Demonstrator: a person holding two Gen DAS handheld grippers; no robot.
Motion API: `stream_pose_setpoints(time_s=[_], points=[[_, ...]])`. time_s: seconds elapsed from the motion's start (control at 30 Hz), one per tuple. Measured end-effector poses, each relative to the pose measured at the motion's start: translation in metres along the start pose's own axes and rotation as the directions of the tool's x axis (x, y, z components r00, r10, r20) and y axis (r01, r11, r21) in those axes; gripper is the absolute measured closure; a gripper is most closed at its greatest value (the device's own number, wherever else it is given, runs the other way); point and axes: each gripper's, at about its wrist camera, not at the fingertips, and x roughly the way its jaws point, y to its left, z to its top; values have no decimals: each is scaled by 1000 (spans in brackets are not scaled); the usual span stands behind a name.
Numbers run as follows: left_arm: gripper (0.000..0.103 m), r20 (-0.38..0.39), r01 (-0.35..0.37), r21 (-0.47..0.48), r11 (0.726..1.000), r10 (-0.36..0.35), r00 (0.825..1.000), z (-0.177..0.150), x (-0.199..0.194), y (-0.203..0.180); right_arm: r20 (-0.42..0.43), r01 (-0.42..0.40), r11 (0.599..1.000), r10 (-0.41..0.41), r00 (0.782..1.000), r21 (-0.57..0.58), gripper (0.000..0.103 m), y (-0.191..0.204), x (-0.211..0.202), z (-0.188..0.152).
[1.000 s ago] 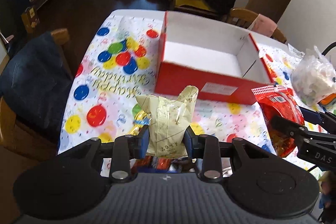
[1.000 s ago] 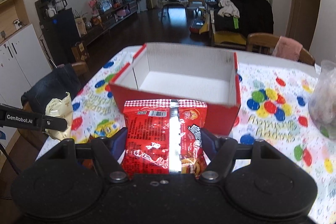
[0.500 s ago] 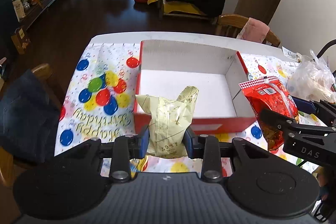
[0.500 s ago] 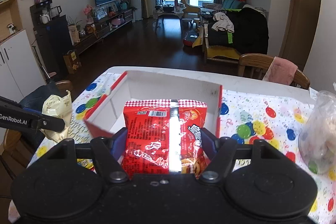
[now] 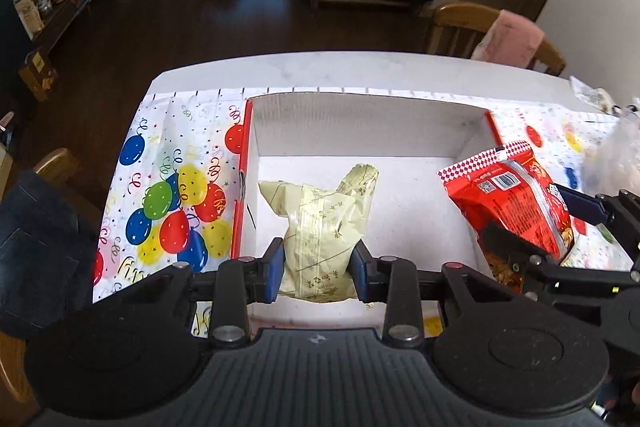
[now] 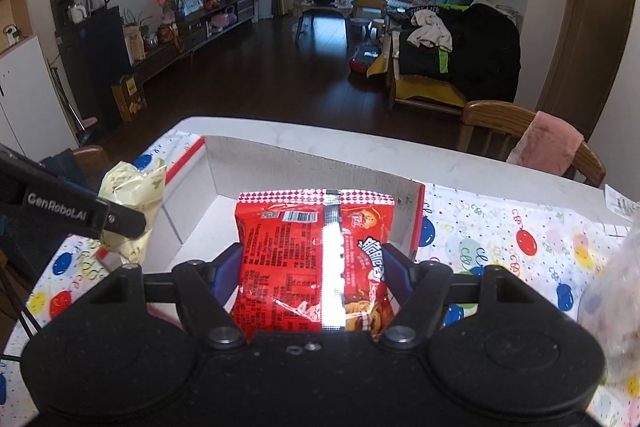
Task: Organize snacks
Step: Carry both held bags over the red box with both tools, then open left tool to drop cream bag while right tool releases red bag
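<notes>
Both grippers over box [image 5: 472,131] (white inside) — L gripper [image 5: 319,273] w/ yellow pack [image 5: 324,227], R gripper [image 6: 312,277] w/ red pack [image 6: 308,259].

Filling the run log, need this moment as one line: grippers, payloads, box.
left gripper: shut on pale yellow snack bag, over red box | right gripper: shut on red snack bag, near box | box: nothing inside yet

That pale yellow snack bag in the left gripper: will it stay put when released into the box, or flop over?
The pale yellow snack bag looks crinkled and puffy, so probably light and soft. The left gripper pinches its lower part while the top twists sideways, hinting it will flop flat. The red box floor is flat, so rolling seems unlikely.
</notes>
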Motion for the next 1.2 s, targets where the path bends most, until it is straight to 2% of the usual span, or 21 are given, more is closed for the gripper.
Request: stream_pose_setpoints(time_s=[0.2, 0.47, 0.7, 0.93, 1.2], points=[[70, -59, -49, 3, 999, 49, 997, 23, 36, -1, -48, -5, 999, 3, 999, -41, 32, 2, 35, 9], [70, -137, -62, 30, 998, 66, 988, 36, 78, -6, -145, -37, 995, 23, 989, -93, 32, 8, 79, 12], [70, -218, -90, 81, 993, 105, 970, 41, 113, -15, -229, -39, 990, 6, 973, -139, 32, 14, 107, 6], [70, -297, -78, 118, 990, 110, 948, 41, 137, -20, -307, -51, 989, 6, 952, -138, 32, 17, 122, 3], [69, -356, -75, 126, 989, 115, 927, 40, 149, -21, -345, -67, 987, 12, 938, -146, 32, 15, 132, 4]])
